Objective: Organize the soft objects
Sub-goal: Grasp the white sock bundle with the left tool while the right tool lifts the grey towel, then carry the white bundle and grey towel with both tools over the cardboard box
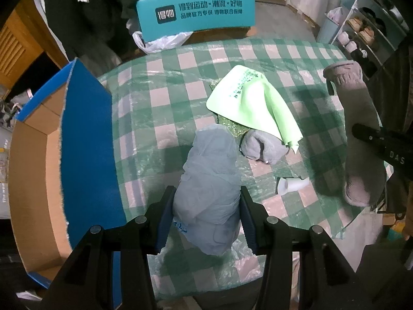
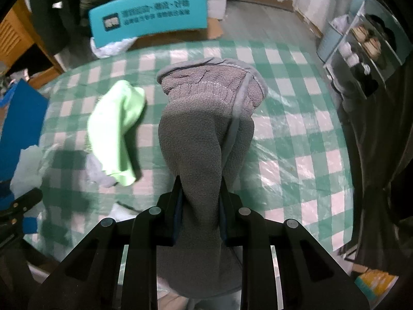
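Pinching the pale bundle [image 1: 209, 193], your left tool [image 1: 206, 206] sits nearest the open box [image 1: 33, 160], which lies at 9 o'clock beside the worktop [image 1: 160, 77]. Your right tool [image 2: 200, 201] grips the grey glove [image 2: 204, 129], long axis toward 12.

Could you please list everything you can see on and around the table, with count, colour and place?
Bundle: 1, pale blue-grey wrap, on the table, between the left claw's fingers.
Glove: 1, grey fleece, held above the table by the right claw.
Second glove: 1, grey, mid-table, partly under the cloth.
Cloth: 1, light green, mid-table.
Paper scrap: 1, white, right of the bundle.
Tablecloth: 1, green and pink check under clear plastic.
Box: 1, blue outside, brown inside, open, left of the table.
Chair: 1, teal, beyond the table.
Left claw: shut on the bundle.
Right claw: shut on the glove.
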